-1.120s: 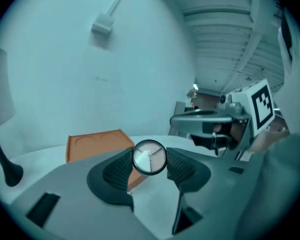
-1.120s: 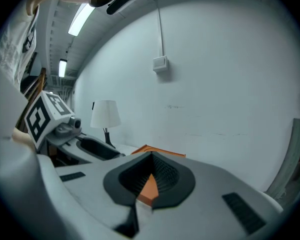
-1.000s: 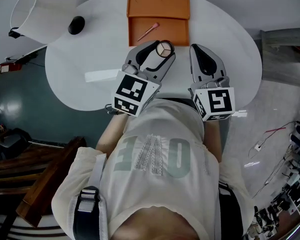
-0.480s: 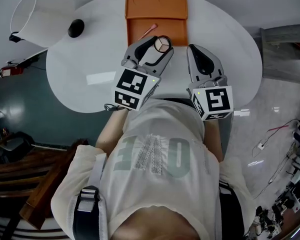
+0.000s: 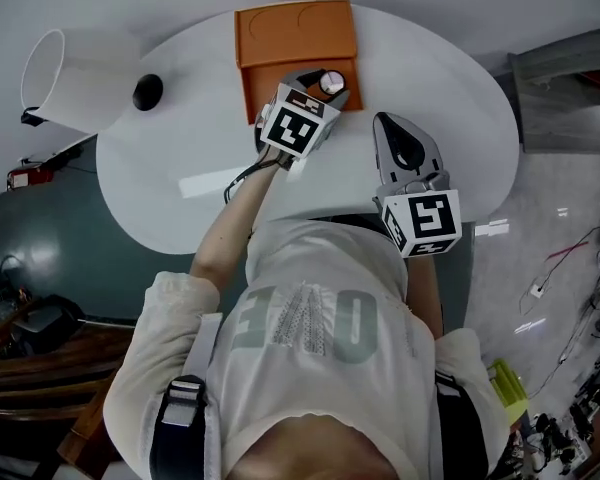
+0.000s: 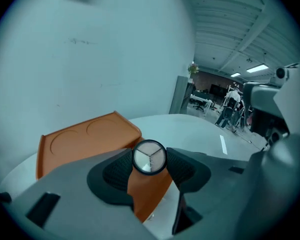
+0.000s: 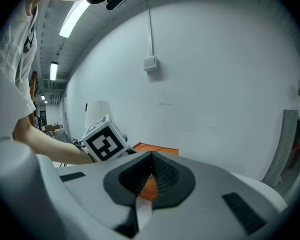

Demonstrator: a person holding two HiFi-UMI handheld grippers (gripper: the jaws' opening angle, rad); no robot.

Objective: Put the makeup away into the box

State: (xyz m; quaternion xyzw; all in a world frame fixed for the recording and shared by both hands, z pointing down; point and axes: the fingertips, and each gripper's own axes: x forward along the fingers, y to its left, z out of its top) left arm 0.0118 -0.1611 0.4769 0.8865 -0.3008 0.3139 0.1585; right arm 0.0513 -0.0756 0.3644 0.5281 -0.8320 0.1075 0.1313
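**A:** Where's the makeup, and which way does the box lie from it?

**B:** The compact (image 6: 149, 157) sits between the jaws of the left hand-held gripper (image 5: 325, 83). The pads press on its rim from either side, at a middling width. The orange box (image 5: 295, 33) lies straight ahead of it and underneath. The compact hangs over the near right part of the box's tray, and the flat lid is spread out beyond it on the far side.

**A:** Is it touching the tray?

**B:** I can't tell. From the head view it looks just above the tray or on it, but neither view shows the gap.

**A:** How does the box lie?

**B:** Its long axis runs near to far across the white bench (image 5: 180, 158), lid far and tray near. I'd say the coming move is a short lowering, not a reach.

**A:** And the other hand?

**B:** The right hand-held gripper (image 7: 151, 174) is to the right of the box and nearer the person. Its jaws are together with nothing between them. The left one is plainly nearer the box.

**A:** Materials?

**B:** The compact is a small flat disc with a dark rim. Its pale face is split into three wedges, and it looks hard and smooth. The box looks like matte orange plastic, and its lid has two shallow rings pressed into it. The gripper pads are black and ribbed, so they should hold a smooth rim well.
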